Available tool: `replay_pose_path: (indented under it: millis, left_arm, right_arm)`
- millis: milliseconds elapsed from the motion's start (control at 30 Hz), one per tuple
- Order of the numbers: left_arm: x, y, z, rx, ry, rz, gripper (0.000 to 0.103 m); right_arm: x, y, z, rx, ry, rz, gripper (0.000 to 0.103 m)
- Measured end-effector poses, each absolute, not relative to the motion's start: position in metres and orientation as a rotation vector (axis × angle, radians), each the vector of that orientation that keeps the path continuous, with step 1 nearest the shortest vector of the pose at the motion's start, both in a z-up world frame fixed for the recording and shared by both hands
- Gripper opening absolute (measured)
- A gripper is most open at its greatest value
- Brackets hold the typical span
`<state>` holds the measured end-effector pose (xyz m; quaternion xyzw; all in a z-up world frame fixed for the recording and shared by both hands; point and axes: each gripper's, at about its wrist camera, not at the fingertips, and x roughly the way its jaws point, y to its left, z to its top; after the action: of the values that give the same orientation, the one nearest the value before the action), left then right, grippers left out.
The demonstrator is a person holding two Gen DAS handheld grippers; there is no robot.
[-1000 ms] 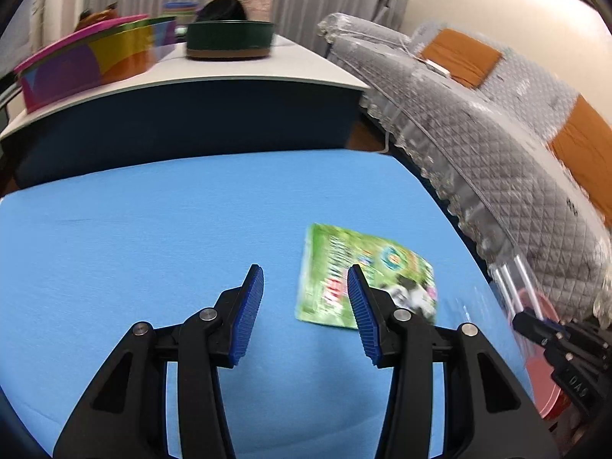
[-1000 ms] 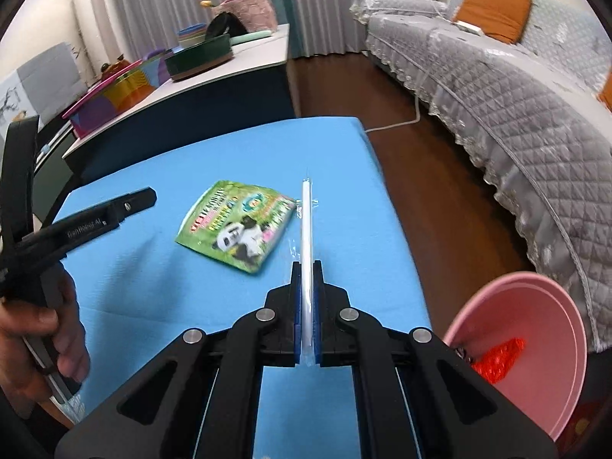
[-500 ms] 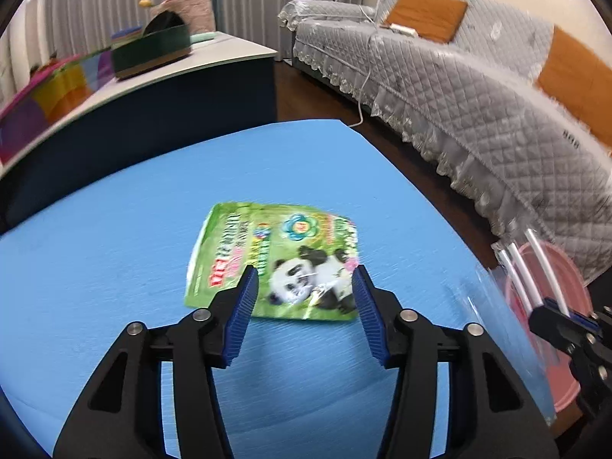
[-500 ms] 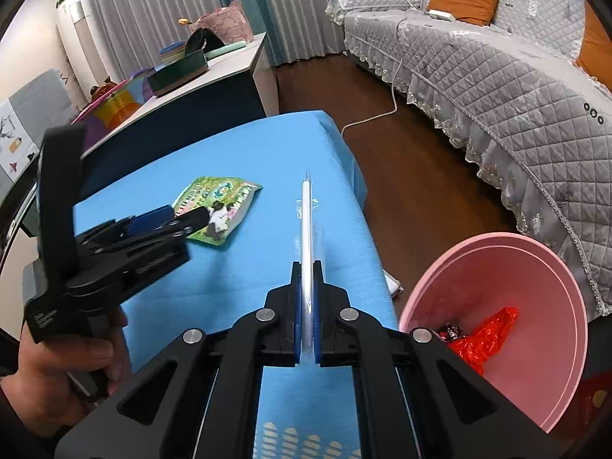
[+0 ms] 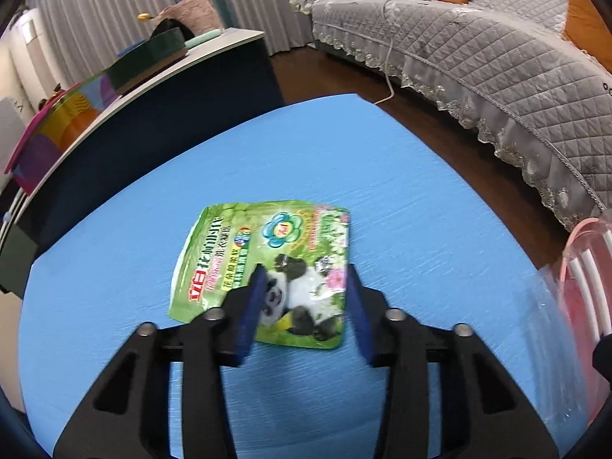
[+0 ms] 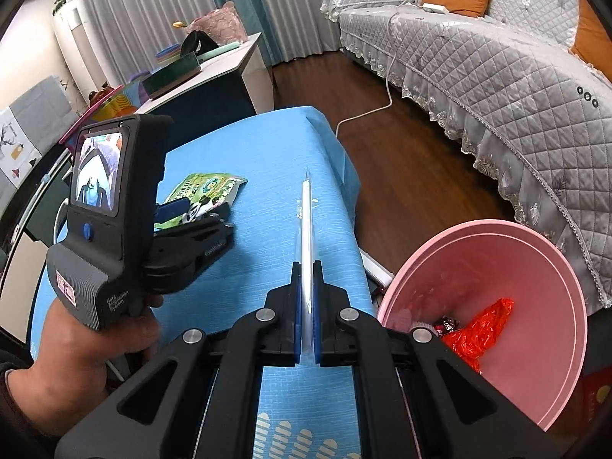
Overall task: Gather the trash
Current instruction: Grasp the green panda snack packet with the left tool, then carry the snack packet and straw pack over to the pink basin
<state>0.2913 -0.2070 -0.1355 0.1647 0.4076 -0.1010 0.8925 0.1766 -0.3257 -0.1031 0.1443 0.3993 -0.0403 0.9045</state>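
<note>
since the earlier frame the left gripper (image 5: pixel 304 298) has closed in on the green panda pouch (image 5: pixel 264 264), which now fills the space ahead of its fingers; the right gripper (image 6: pixel 305 287) has swung further toward the pink bin (image 6: pixel 535 267).

left wrist view: the fingers stand wide apart, their blue pads (image 5: pixel 248 310) straddling the near, panda-printed end of the pouch. whether the pads touch it cannot be told. the pouch lies flat on the blue bench (image 5: pixel 344 153), its far end reaching ahead and to the left of the fingers. right of the fingers, at the frame edge, a clear plastic wrapper (image 5: pixel 554 306) blurs across the bin.

right wrist view: the fingers are clamped narrowly on a thin clear plastic wrapper (image 6: pixel 306 222) seen edge-on, sticking straight ahead beyond the tips. the bin sits to the right of the fingers, off the bench edge, with a crumpled red wrapper (image 6: pixel 478 332) inside. left of the fingers, a hand (image 6: pixel 95 344) holds the left gripper (image 6: pixel 199 210) over the pouch (image 6: pixel 202 191).
</note>
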Motion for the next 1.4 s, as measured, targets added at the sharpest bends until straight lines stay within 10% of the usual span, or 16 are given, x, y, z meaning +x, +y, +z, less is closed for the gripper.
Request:
replay_pose_path:
  millis: [200,1400]
  left_arm:
    - [0.283,-0.188,-0.121,0.317,0.804,-0.152,0.010]
    - [0.178,-0.123,-0.020,-0.035,0.650,-0.257,0.001]
  right_arm:
    - [0.176,-0.320,-0.099,0.301,0.814,-0.068,0.005]
    - [0.129,-0.336,-0.031,0.298,0.622,-0.084,0.005]
